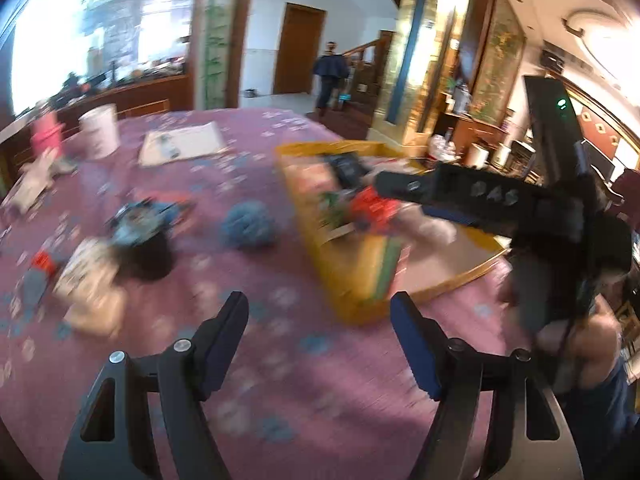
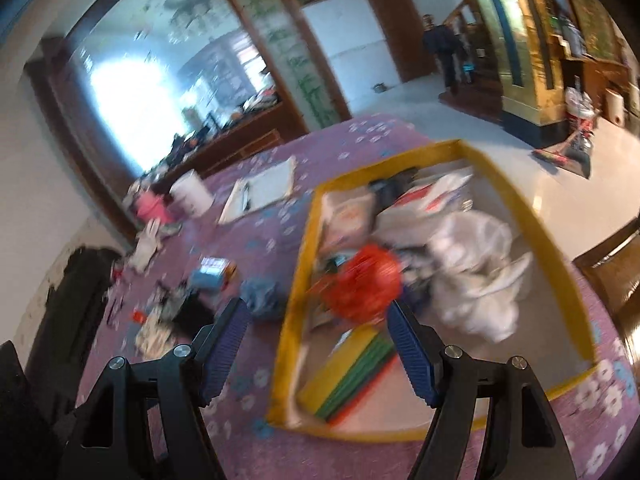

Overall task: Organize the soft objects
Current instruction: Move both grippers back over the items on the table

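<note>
1. The fluffy blue ball of yarn-like fibre (image 1: 249, 224) lies loose on the purple floral tablecloth (image 1: 280, 380), just beside the left wall of the shallow yellow-rimmed cardboard tray (image 2: 516, 200). In the right wrist view the same blue ball (image 2: 260, 296) sits just outside that wall. It looks light and springy, likely to squash under the pads and unlikely to slip; a pinch across its middle should hold it.
2. Inside the tray lies a crumpled red mesh bundle (image 2: 366, 288), blurred, so its material is only a guess. It also looks light and limp, best taken by a bunched fold rather than an edge. Beside it sits a rumpled white plastic bag (image 2: 472, 264), thin and slippery by its look, and a flat stack of green, yellow and red sheets (image 2: 352, 372) at the near end.
3. More soft pieces stay outside the tray: a heap of mixed cloth with a dark lump (image 1: 136, 240) and a pale patterned fabric piece (image 1: 92, 288), well apart from the tray.
4. The left gripper (image 1: 320, 316) hangs above bare tablecloth, jaws spread, nothing between them.
5. The right gripper (image 2: 316, 320) hovers over the tray's near left wall, jaws also released and empty; the red bundle lies beyond its tips, not between the pads.
6. Farther off stand a white round tub (image 1: 100, 130) and a flat white board (image 1: 180, 144).
</note>
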`<state>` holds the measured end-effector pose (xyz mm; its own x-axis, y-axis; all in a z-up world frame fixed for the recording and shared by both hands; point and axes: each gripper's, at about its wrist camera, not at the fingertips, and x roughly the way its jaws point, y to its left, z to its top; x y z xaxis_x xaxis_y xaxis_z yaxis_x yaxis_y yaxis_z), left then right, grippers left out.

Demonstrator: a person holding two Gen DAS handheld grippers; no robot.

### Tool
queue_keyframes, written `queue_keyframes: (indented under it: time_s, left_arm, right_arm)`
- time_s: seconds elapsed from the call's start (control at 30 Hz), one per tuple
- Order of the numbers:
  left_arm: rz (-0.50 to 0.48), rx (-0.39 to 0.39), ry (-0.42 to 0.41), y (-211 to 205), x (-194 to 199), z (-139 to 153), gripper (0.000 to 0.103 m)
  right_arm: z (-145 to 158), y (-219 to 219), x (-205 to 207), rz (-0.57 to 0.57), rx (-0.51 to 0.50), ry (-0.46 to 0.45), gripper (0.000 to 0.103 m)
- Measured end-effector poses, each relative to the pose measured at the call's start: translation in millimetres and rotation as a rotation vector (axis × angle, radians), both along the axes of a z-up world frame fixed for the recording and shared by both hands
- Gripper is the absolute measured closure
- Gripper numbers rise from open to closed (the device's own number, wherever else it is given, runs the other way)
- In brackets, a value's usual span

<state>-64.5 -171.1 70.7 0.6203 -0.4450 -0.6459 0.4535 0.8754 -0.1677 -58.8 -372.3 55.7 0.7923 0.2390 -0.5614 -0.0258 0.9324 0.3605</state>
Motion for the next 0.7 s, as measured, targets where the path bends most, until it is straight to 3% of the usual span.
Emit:
queue_keyframes:
  time_s: [0.33, 0.4, 0.7]
  left_arm:
    - [0.329, -0.069, 0.076, 118.9, 22.8, -36.1, 0.031]
    - [0.353, -0.108, 0.113, 127.4, 29.4, -39.4, 0.031]
    - [0.388, -0.121, 0.140, 133.5, 33.1, -42.2, 0.031]
  right_arm:
    - [-10.4, 66.7, 44.1, 0.140, -0.076, 0.090, 0.027]
    - [-13.0, 71.6, 64.9, 0.137, -0.074, 0.126, 0.027]
    - [-39.4, 98.1, 135.9, 0.123, -0.208, 0.278, 0.028]
